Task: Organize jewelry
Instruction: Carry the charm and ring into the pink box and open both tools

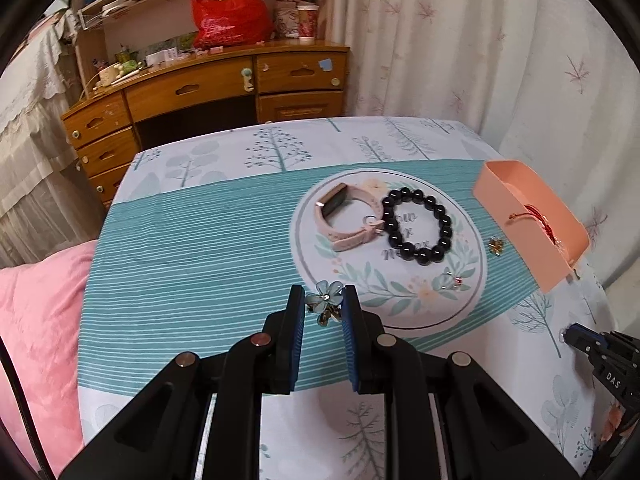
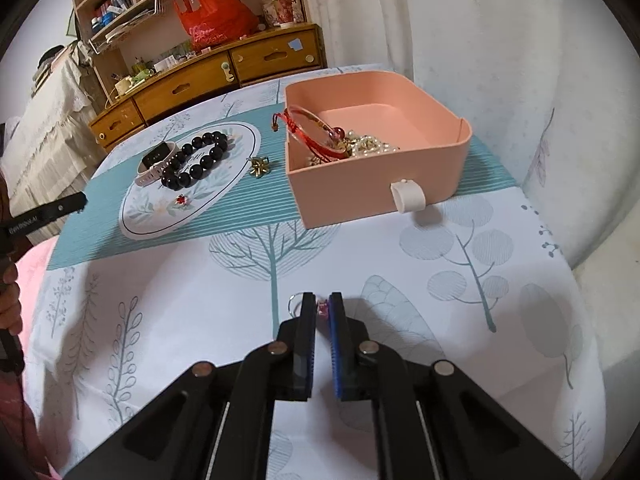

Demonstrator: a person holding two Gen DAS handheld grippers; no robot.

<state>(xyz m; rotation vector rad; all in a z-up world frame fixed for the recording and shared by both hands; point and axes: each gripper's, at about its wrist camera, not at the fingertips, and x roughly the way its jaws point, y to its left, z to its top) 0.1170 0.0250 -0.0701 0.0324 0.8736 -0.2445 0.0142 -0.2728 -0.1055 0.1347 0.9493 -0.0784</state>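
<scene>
Between left tool (image 1: pixel 322 300) pads, pinched blue flower clip (image 1: pixel 325 300); right tool (image 2: pixel 322 307) clamping ring (image 2: pixel 295 305).

Few words could be read. In the left wrist view, the white letters "DAS" stood on the black body of the right gripper (image 1: pixel 568 338) at the right edge of the picture. In the right wrist view, a line of small white lettering ran along the black side of the left gripper (image 2: pixel 82 200) at the left edge, too blurred to spell out. On the round printed medallion (image 1: pixel 404 300) of the tablecloth, grey script lay partly hidden under the black bead bracelet (image 1: pixel 418 224) and the pink watch (image 1: pixel 348 216); it could not be made out.
</scene>
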